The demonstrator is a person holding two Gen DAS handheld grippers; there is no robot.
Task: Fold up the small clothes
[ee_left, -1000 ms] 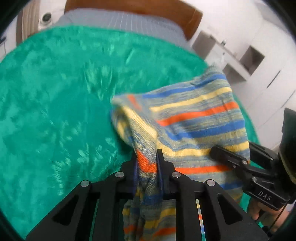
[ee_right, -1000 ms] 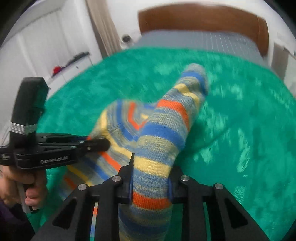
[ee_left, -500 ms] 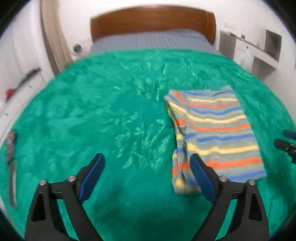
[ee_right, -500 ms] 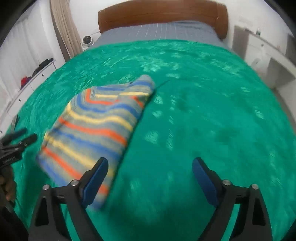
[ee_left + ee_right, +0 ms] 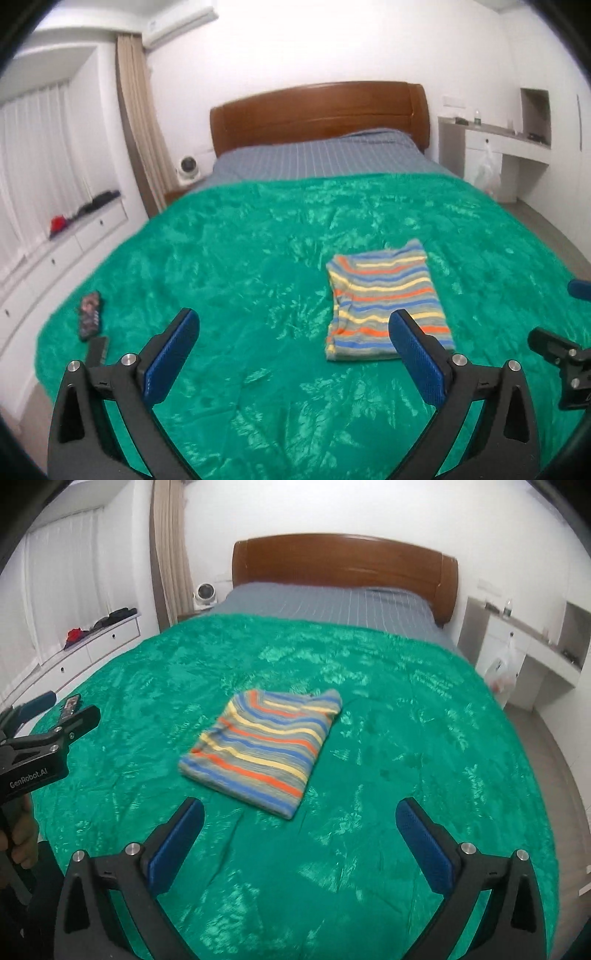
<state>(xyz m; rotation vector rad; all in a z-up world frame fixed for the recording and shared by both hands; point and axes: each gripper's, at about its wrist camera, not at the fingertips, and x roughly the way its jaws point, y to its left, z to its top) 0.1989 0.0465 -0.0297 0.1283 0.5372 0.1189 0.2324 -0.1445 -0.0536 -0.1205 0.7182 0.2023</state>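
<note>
A folded striped knit garment (image 5: 388, 306) in blue, orange, yellow and grey lies flat on the green blanket (image 5: 240, 266); the right wrist view shows the same garment (image 5: 266, 746) ahead and slightly left. My left gripper (image 5: 293, 317) hovers back from it, its jaws opening wide with nothing between them; its right finger overlaps the garment's near corner in the picture only. My right gripper (image 5: 301, 806) is also drawn back, jaws opening, with only blanket between them. Each gripper shows at the edge of the other's view, apart from the cloth.
A patterned remote-like object (image 5: 89, 314) and a dark flat item (image 5: 98, 349) lie near the blanket's left edge. Beyond are a grey striped sheet (image 5: 317, 155) and a wooden headboard (image 5: 317, 114). White drawers (image 5: 55, 258) run along the left, a desk (image 5: 506, 144) on the right.
Both grippers let go of the striped garment, opened wide and pulled back and up. The garment dropped from their hold and now lies folded flat on the blanket.
</note>
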